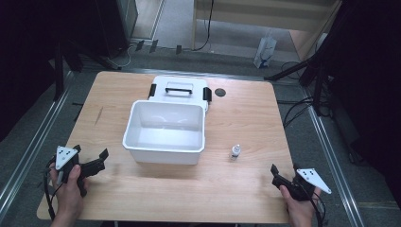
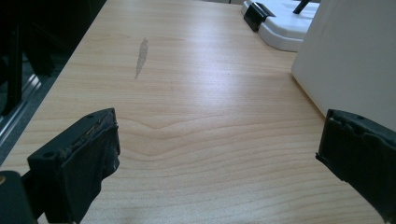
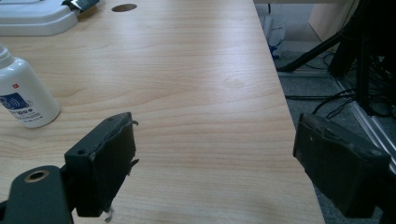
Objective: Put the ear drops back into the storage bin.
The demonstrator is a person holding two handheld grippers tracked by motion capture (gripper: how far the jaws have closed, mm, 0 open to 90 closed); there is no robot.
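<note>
A white plastic bin (image 1: 165, 132) stands open and empty in the middle of the wooden table (image 1: 246, 123), its white lid (image 1: 179, 88) with black latches lying flat behind it. A small white bottle (image 1: 235, 152) stands upright to the bin's right. My left gripper (image 1: 92, 158) sits at the near left corner, jaws open, with bare wood between them; the bin's wall (image 2: 355, 60) rises to its right. My right gripper (image 1: 283, 174) rests at the near right corner, jaws open on nothing. The bottle (image 3: 21, 95) stands just left of its left jaw.
A round dark hole (image 1: 220, 92) sits in the tabletop right of the lid. A grey scuff mark (image 2: 141, 56) streaks the wood at the left. Off the right table edge are cables and stand legs (image 3: 345, 51) on the floor. A white bag (image 1: 265, 52) stands beyond the far edge.
</note>
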